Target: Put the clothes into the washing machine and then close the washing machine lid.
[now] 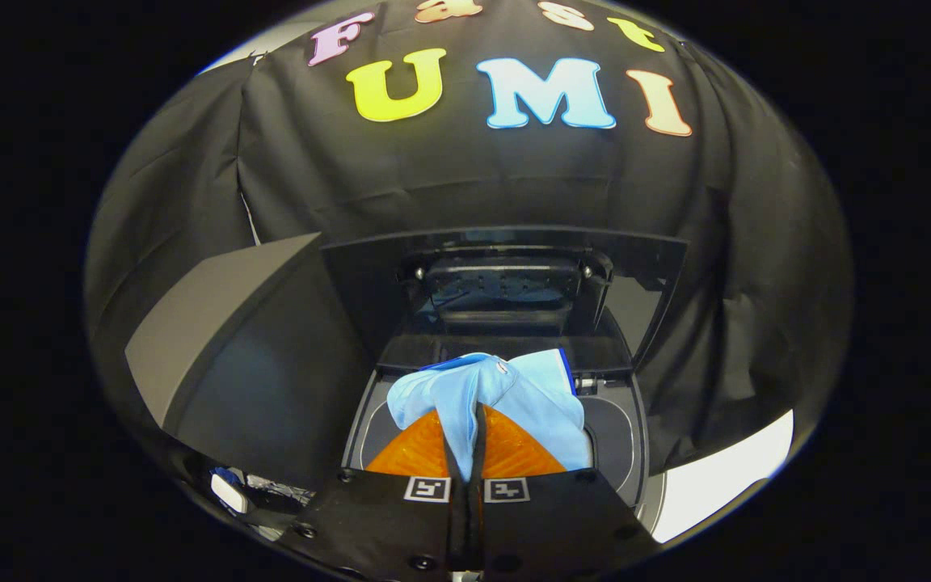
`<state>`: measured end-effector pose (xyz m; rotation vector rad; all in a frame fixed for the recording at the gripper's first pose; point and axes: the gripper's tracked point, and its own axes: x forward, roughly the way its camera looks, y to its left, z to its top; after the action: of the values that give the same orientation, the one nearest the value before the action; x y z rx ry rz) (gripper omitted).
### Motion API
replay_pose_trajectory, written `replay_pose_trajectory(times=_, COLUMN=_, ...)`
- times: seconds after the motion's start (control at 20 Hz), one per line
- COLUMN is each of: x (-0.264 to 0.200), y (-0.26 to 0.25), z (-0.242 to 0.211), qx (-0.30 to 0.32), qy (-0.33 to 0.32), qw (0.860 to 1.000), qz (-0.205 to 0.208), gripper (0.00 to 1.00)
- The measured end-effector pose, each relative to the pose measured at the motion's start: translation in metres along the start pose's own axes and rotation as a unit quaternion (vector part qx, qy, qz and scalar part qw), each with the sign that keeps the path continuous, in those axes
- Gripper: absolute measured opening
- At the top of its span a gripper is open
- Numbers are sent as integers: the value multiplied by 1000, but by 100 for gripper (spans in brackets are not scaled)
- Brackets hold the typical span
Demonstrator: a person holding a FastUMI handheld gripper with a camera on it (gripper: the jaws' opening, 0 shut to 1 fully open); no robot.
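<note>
A light blue garment (506, 396) hangs bunched from my gripper (472, 416), whose two fingers are shut on its cloth. The garment spreads to both sides over the fingers (421, 453) and hides their tips. Right below and ahead lies the washing machine's open top (623, 436), a dark rounded opening with a grey rim. Behind the opening, the machine's dark glossy lid (514, 283) stands raised upright. I hold the garment just above the opening, slightly toward its near side.
A dark grey panel (223, 323) slants up on the left of the machine. The black cloth wall (465, 178) closes the space behind the lid. A bright pale floor patch (724, 469) shows to the right of the machine.
</note>
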<state>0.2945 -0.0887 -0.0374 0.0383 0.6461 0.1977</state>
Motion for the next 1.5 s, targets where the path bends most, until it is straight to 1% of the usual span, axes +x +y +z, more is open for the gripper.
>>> replay_pose_trajectory(times=0.25, x=29, y=-4, z=-30, qx=-9, qy=31, qw=999, qz=-3, gripper=1)
replay_pose_trajectory(times=0.45, x=56, y=-10, z=-58, qx=9, qy=61, qw=998, qz=-10, gripper=1)
replay_pose_trajectory(times=0.6, x=75, y=-18, z=-79, qx=17, qy=83, qw=996, qz=-25, gripper=2)
replay_pose_trajectory(times=0.95, x=98, y=-29, z=-115, qx=34, qy=128, qw=990, qz=-38, gripper=1)
replay_pose_trajectory(times=1.15, x=100, y=-31, z=-123, qx=41, qy=139, qw=988, qz=-44, gripper=2)
replay_pose_trajectory(times=1.5, x=100, y=-31, z=-120, qx=43, qy=139, qw=988, qz=-44, gripper=2)
